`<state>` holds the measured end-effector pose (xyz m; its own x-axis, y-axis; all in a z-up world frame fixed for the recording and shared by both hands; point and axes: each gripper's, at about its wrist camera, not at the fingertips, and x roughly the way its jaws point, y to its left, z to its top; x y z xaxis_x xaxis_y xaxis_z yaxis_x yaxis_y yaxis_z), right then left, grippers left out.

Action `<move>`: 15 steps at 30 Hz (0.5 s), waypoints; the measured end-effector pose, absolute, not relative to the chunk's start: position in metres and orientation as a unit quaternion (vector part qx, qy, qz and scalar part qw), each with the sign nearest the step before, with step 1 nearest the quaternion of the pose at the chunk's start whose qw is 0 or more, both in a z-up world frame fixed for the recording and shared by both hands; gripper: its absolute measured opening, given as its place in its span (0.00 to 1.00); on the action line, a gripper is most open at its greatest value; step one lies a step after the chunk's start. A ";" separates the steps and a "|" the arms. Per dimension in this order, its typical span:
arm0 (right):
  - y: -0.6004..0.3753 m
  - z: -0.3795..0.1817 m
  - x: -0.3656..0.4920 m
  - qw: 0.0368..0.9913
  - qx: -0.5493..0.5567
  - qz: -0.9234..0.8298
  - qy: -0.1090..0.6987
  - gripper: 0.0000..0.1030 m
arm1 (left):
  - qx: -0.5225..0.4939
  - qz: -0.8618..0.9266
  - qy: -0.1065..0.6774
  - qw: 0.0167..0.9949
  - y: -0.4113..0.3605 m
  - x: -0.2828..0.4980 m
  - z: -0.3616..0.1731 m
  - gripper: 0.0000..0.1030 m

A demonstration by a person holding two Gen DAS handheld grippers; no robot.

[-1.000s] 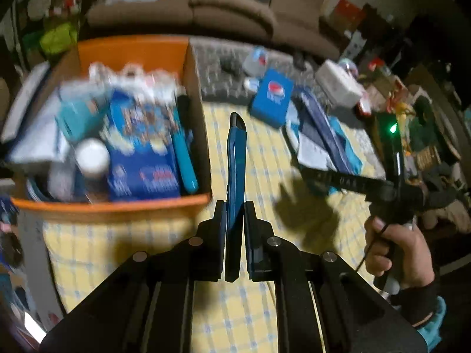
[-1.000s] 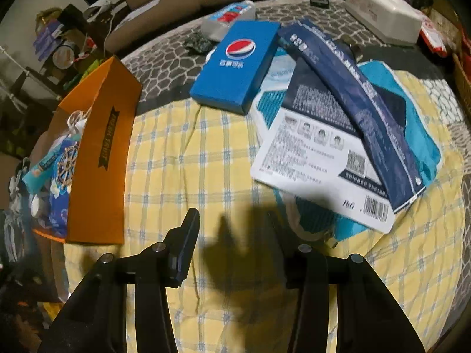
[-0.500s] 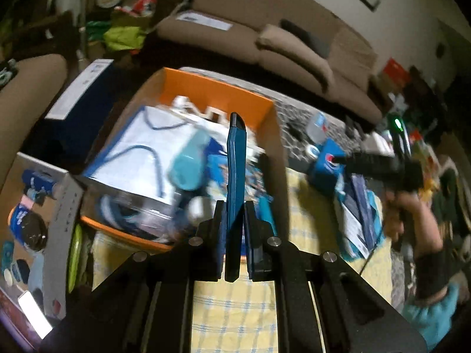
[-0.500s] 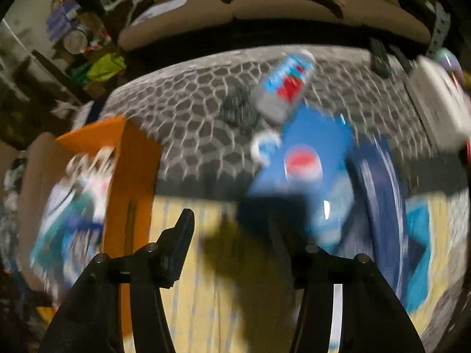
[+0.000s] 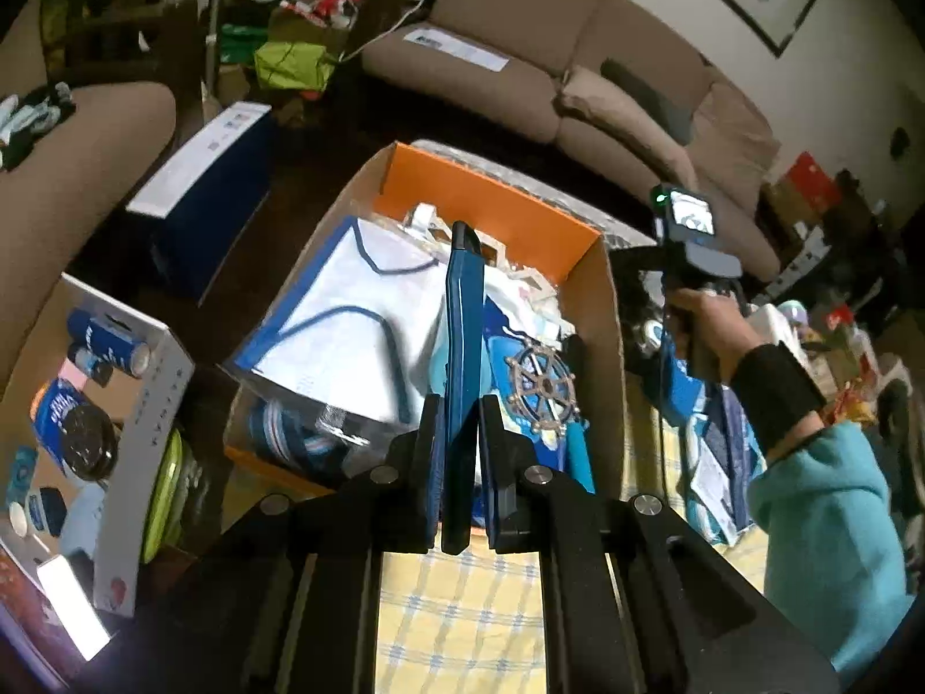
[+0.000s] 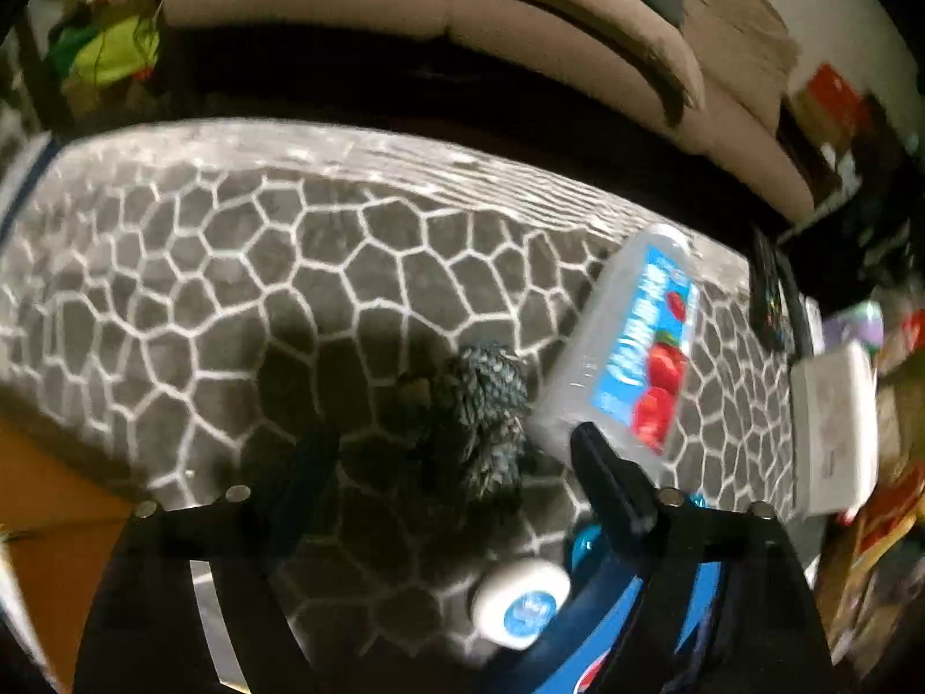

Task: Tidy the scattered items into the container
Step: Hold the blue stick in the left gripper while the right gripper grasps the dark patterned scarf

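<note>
My left gripper (image 5: 461,416) is shut on a long flat blue case (image 5: 463,335), held edge-up above the orange cardboard box (image 5: 613,312), which is full of packets and a white bag. My right gripper (image 6: 457,445) is open and empty, its fingers either side of a dark knitted bundle (image 6: 485,405) on the grey honeycomb mat (image 6: 231,266). A clear bottle with a blue strawberry label (image 6: 636,347) lies just right of the bundle. A small white round jar (image 6: 523,601) and a blue Pepsi box (image 6: 589,659) lie under the right finger.
A brown sofa (image 5: 520,81) runs behind the table. A white box of cans and jars (image 5: 87,405) and a dark blue box (image 5: 208,196) sit left of the orange box. A white box (image 6: 832,434) and a remote (image 6: 769,295) lie right of the bottle.
My left gripper has carried the blue case from over the yellow cloth to above the orange box. My right gripper has moved forward from the papers and Pepsi box to the knitted bundle.
</note>
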<state>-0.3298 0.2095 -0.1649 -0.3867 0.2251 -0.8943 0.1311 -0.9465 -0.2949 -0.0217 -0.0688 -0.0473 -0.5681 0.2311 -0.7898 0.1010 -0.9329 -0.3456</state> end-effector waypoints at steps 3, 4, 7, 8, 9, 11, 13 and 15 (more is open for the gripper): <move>0.214 -0.179 -0.327 0.018 -0.562 0.812 -0.158 0.35 | -0.473 0.860 -0.189 0.036 -0.071 -0.026 -0.051 0.10; 0.219 -0.178 -0.325 0.018 -0.559 0.815 -0.148 0.26 | -0.476 0.857 -0.194 0.036 -0.072 -0.027 -0.053 0.10; 0.231 -0.169 -0.312 0.015 -0.555 0.823 -0.119 0.11 | -0.472 0.859 -0.197 0.035 -0.071 -0.025 -0.050 0.10; 0.232 -0.164 -0.306 0.016 -0.549 0.827 -0.119 0.10 | -0.468 0.861 -0.195 0.036 -0.070 -0.023 -0.048 0.10; 0.234 -0.153 -0.293 0.015 -0.534 0.836 -0.127 0.09 | -0.465 0.864 -0.191 0.036 -0.068 -0.021 -0.046 0.10; 0.239 -0.133 -0.269 -0.002 -0.517 0.847 -0.125 0.09 | -0.461 0.867 -0.183 0.043 -0.062 -0.019 -0.042 0.10; 0.246 -0.114 -0.241 -0.016 -0.502 0.857 -0.116 0.09 | -0.457 0.871 -0.174 0.051 -0.054 -0.017 -0.039 0.10; 0.258 -0.090 -0.195 -0.044 -0.486 0.868 -0.090 0.09 | -0.456 0.873 -0.162 0.055 -0.046 -0.014 -0.037 0.10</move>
